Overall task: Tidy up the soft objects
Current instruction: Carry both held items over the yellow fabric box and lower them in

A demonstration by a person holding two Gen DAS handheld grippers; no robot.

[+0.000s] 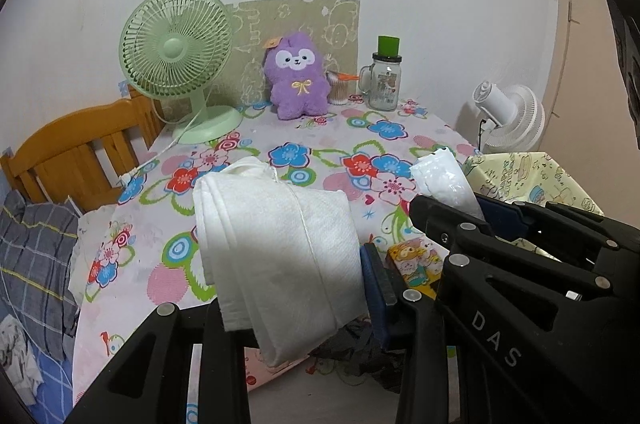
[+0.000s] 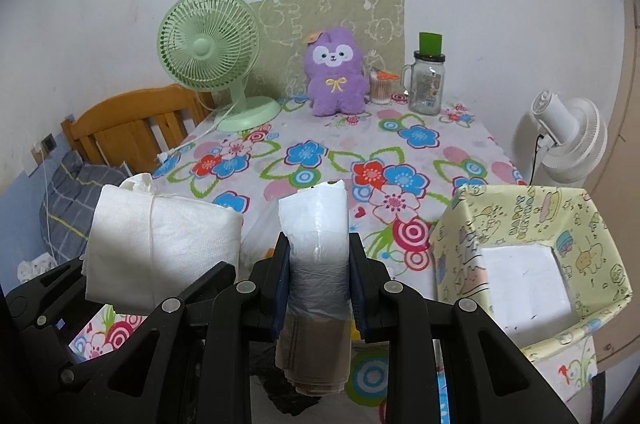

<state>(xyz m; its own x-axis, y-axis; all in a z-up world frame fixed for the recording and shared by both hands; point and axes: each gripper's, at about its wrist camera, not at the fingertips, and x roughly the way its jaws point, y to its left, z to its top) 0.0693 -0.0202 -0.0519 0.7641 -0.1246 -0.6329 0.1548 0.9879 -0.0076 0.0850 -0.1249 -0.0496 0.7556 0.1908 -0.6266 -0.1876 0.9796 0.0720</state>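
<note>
While the left gripper pinches a folded white cloth and the right gripper clamps a plastic bag roll above the near surface, the slick roll could slip before reaching the right-hand box.

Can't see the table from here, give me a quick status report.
Left gripper shut on folded white cloth. Right gripper shut on plastic bag roll. Yellow box open at right, path unobstructed.

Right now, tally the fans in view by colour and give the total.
Pale green desk fan standing on the flowered tablecloth: 1
White fan off the table's right edge: 1
Total: 2
</note>
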